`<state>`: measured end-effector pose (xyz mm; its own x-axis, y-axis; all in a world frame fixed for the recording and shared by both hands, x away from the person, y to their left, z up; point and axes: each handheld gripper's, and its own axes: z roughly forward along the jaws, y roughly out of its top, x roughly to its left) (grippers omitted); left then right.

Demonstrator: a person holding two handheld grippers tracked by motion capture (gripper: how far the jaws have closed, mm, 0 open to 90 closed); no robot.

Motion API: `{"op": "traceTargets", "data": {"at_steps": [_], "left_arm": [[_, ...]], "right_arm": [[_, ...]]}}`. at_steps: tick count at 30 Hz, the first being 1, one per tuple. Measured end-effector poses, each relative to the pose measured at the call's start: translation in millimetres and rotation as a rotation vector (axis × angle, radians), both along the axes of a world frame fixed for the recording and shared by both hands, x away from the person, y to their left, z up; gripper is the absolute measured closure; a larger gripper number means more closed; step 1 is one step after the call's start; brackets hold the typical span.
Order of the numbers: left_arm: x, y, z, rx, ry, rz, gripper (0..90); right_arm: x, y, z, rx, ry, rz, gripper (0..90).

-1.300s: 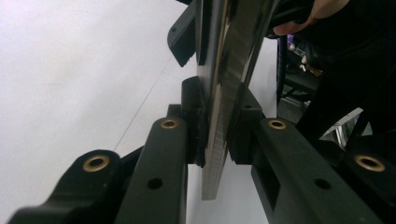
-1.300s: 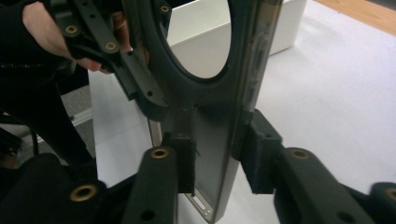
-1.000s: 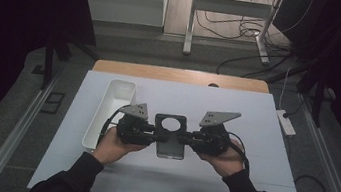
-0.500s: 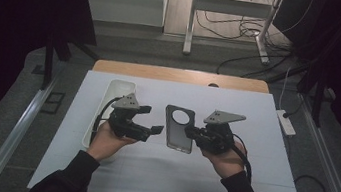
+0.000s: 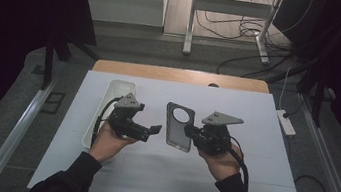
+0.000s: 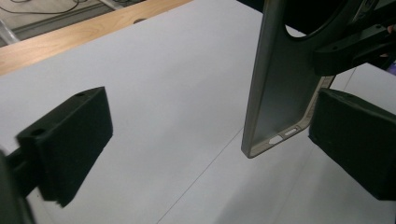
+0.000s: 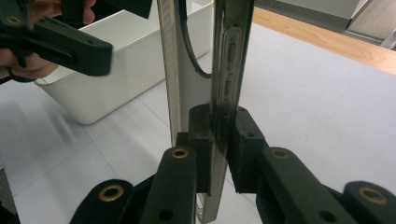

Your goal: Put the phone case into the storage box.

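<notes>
1. Nearest the camera in the high view, two dark-sleeved forearms come up from the bottom edge; each hand holds a black two-jaw gripper topped by a grey three-cornered plate.
2. The right gripper (image 5: 192, 132) is clenched on the phone case (image 5: 179, 126); in the right gripper view its matte black pads pinch one long side wall of the case, whose glossy edge shows slim button cut-outs.
3. The phone case is a thin grey shell with rounded corners and a large round camera opening near its far end; it is held above the sheet, between the two grippers, tilted on its edge; in the left gripper view its smooth inner face and port slots at the lower end are visible.
4. The left gripper (image 5: 153, 129) has let go; its jaws have just been opening and now stand wide apart, blocky foam-like pads on either side of bare sheet, with the case just beside the one pad and not touching it.
5. The white sheet (image 5: 246, 187) covering the table is flat and matte, marked by faint straight lines.
6. To the left, beyond the left hand, stands a long white plastic bin (image 5: 111, 88) with rounded corners and smooth walls.
7. Farthest, a bare strip of the wooden tabletop (image 5: 181, 76) edges the sheet.
</notes>
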<state>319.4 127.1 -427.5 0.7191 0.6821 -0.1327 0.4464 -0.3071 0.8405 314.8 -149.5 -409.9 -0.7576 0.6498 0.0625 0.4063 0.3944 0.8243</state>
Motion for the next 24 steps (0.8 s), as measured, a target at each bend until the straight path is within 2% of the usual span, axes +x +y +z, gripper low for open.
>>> {"op": "traceTargets", "data": {"at_steps": [1, 6, 8, 9, 10, 12, 19, 24], "left_arm": [[-1.2, -2.8, -0.7, 0.012, -0.003, -0.006, 5.0], [-4.0, -10.3, -4.0, 0.037, 0.003, -0.025, 23.9], [-4.6, -12.1, -4.7, 0.033, 0.010, -0.033, 38.1], [-4.6, -12.1, -4.7, 0.033, 0.010, -0.033, 41.5], [-4.9, -12.4, -4.6, 0.030, 0.010, -0.030, 41.5], [-5.3, -12.8, -4.5, 0.021, 0.014, -0.040, 50.4], [-4.9, -14.8, -5.2, 0.008, 0.035, -0.058, 70.8], [-3.7, -14.2, -5.5, -0.007, 0.067, -0.076, 82.2]], "right_arm": [[-0.3, 0.6, -0.2, 0.000, 0.000, -0.002, 80.6], [-1.7, 3.6, -1.7, 0.003, 0.002, -0.001, 80.6], [-2.3, 4.7, -2.1, 0.007, 0.007, -0.002, 80.6], [-2.4, 5.1, -2.3, 0.009, 0.008, -0.002, 80.5], [-2.4, 5.1, -2.3, 0.009, 0.008, -0.002, 80.5], [-2.6, 6.0, -2.7, 0.011, 0.010, 0.001, 80.6], [-4.4, 9.3, -3.4, 0.015, 0.017, 0.014, 80.6], [-5.4, 11.1, -4.0, 0.021, 0.024, 0.023, 80.5]]}}
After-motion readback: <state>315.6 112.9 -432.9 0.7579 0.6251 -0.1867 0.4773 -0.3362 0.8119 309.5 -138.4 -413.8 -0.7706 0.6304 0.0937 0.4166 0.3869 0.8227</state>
